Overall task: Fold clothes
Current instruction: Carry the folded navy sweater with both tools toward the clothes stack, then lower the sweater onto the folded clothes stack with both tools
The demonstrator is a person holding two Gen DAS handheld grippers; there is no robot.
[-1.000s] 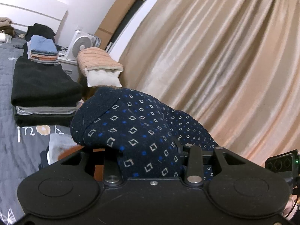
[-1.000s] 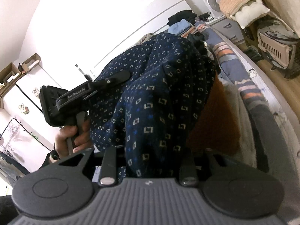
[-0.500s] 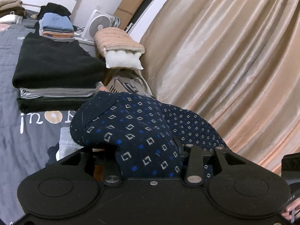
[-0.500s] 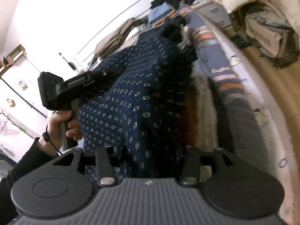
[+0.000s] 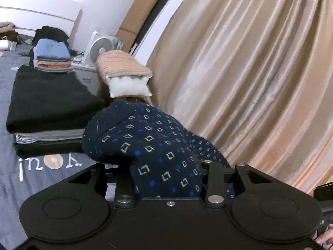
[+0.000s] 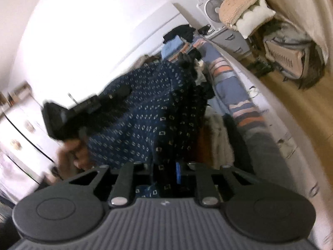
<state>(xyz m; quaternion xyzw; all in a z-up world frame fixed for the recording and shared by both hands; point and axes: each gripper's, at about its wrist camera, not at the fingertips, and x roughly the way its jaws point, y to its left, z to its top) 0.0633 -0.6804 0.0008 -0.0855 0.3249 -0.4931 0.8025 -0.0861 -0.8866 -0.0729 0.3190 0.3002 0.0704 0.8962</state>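
We hold one navy patterned garment [image 5: 158, 145] between both tools, raised above the bed [image 5: 12, 187].

Left gripper [image 5: 166, 179]: clenched on a bunched end of the garment, which fills the gap between its fingers and bulges forward over them.

Right gripper [image 6: 166, 175]: clamped on another edge of the same garment [image 6: 149, 108]. The cloth is pinched thin between its fingers, and the right wrist view is motion-blurred.

Key relation: the garment spans from one gripper to the other, so its long axis runs between our two hands. In the right wrist view the left tool sits ahead and to the left, with the cloth stretched across and a dark fold hanging on the bed side. Neither hand is nearer; both are at the cloth's ends.

Bed contents: a stack of folded clothes [image 5: 50, 112] lies further up the bed, with a smaller pile [image 5: 52, 56] behind it.

Judgement: we cannot tell whether the garment is being spread for folding or carried part-folded. Either way, laying it down flat depends on keeping the span between the grippers taut and level.
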